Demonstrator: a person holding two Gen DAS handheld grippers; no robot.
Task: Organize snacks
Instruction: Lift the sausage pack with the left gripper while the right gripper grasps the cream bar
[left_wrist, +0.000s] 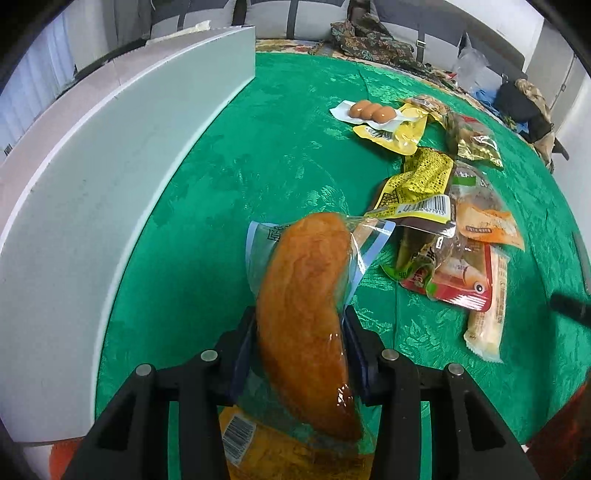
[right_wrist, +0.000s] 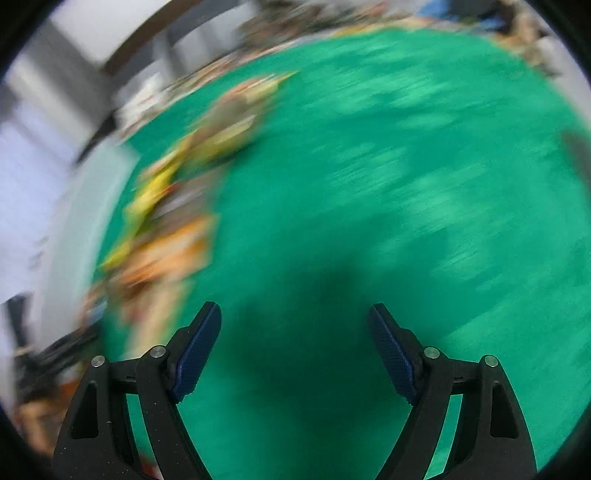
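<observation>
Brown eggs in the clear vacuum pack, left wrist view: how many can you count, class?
3. The brown eggs lie side by side in one clear vacuum pack on the green tablecloth, beside the yellow foil packet. None seems hidden.

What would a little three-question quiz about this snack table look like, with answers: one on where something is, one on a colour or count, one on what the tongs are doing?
1. Where is the white box?
A. Left of the snack pile
B. On top of the snacks
C. Right of the snacks

2. How many brown eggs are in the clear pack?
A. One
B. Three
C. Six

3. What are the left tongs doing?
A. Standing open and empty
B. Gripping a wrapped bread roll
C. Gripping the egg pack

Answers:
1 A: the white box curves along the left of the green cloth, snacks to the right.
2 B: three eggs sit side by side in the egg pack.
3 B: the left tongs clamp the wrapped bread roll; the right tongs stand open and empty.
</observation>
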